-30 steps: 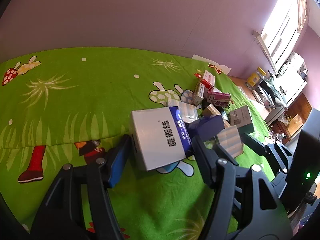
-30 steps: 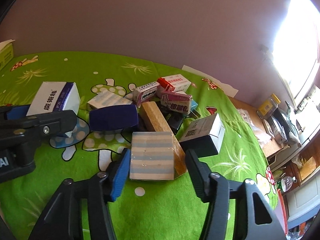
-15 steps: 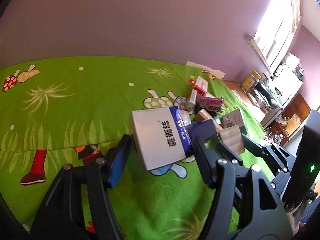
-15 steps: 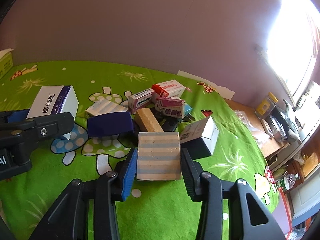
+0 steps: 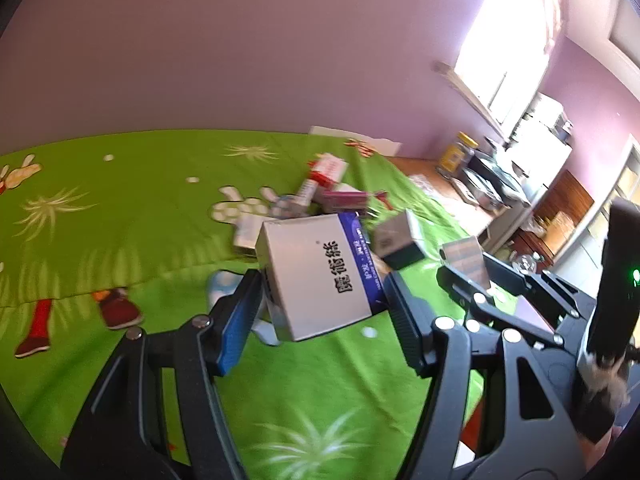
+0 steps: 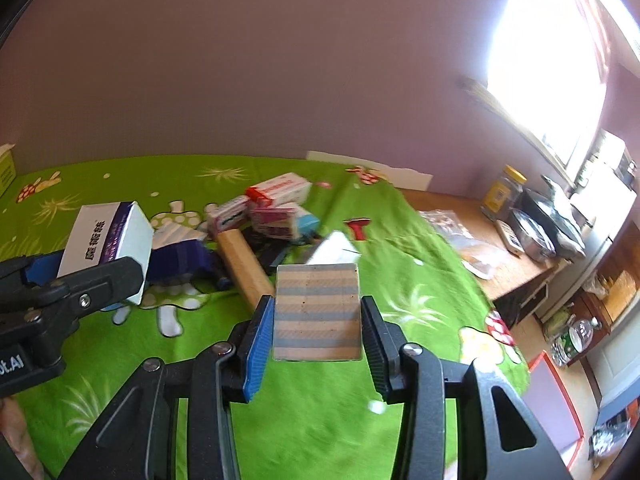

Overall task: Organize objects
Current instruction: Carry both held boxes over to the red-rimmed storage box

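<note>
Boxes are up off the green cloth (image 6: 328, 420): left gripper (image 5: 320, 304) clamps the white box (image 5: 316, 276), right gripper (image 6: 318, 332) clamps the striped box (image 6: 318, 312), mid-frame. Next: carry each away from the pile (image 6: 272, 208).

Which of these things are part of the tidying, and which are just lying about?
Part of the job:
- white and blue box in left tongs
- striped block in right tongs
- jumbled boxes

Lying about:
- yellow-lidded jar
- plastic bottles

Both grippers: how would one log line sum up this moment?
left gripper: shut on white-and-blue cardboard box | right gripper: shut on striped wooden block | both above green cloth
</note>
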Action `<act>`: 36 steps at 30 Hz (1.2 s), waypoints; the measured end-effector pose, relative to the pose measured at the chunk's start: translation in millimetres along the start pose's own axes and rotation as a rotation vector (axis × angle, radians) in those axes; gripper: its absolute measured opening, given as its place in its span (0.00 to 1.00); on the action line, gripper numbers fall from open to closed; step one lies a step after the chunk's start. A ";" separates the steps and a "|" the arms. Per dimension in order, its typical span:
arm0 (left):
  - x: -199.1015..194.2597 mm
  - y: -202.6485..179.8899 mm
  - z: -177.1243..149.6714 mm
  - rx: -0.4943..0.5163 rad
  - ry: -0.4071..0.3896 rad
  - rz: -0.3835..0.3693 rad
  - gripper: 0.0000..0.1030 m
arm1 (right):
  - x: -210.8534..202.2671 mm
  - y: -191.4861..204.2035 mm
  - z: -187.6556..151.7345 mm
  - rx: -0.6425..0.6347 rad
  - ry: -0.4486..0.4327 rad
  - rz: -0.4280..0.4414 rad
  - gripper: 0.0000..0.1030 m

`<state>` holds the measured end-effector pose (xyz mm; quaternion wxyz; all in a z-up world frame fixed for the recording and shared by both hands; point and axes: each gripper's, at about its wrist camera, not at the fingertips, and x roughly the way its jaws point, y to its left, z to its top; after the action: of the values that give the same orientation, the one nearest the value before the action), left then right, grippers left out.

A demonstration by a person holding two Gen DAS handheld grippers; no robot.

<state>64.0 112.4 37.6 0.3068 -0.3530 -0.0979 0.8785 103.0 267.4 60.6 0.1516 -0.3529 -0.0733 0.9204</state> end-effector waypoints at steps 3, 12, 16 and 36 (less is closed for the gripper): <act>3.8 -21.2 -4.2 0.044 0.007 -0.040 0.64 | -4.9 -18.7 -4.2 0.036 0.008 -0.024 0.42; 21.3 -102.9 -26.8 0.213 0.059 -0.173 0.64 | -20.8 -84.8 -26.2 0.143 0.043 -0.135 0.42; 29.4 -138.1 -42.5 0.288 0.098 -0.230 0.64 | -25.8 -121.9 -43.4 0.200 0.075 -0.219 0.42; 68.2 -254.4 -116.8 0.485 0.337 -0.527 0.64 | -25.8 -263.6 -171.7 0.577 0.350 -0.376 0.42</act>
<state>224.6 350.3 12.8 0.6080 -0.3724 0.0769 0.6969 296.4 512.3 13.4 0.4208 -0.4281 0.1523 0.7852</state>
